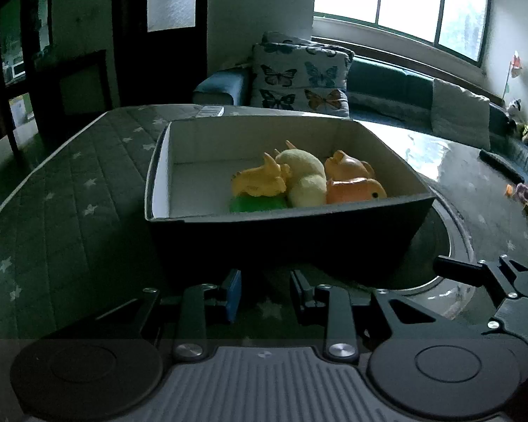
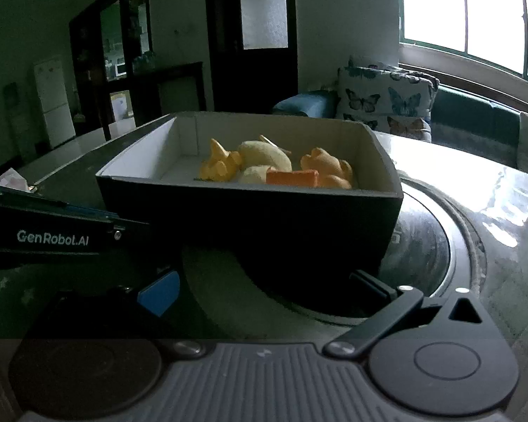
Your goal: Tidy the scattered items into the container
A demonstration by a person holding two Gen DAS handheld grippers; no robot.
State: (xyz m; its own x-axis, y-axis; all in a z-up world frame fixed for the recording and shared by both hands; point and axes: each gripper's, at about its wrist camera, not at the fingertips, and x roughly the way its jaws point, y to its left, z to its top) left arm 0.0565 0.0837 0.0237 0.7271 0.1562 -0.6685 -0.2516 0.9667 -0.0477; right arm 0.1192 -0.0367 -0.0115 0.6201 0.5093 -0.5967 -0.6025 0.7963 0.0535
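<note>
With both the left gripper [image 1: 264, 293] and right gripper [image 2: 264, 288] parted and empty before the dark, white-lined cardboard box [image 1: 281, 232] of soft toys [image 1: 299, 179], I judged reaching the stray toy [image 1: 526, 197] on the tabletop [image 1: 475, 190] best done slowly.

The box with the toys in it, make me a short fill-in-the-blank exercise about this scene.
1. The toys lie inside a dark box whose inner walls are ____.
2. The cushion on the sofa is printed with ____.
3. Under the yellow dinosaur lies a ____ toy.
4. Nothing is between the left tongs, so they are ____.

Missing words: white; butterflies; green; empty
</note>
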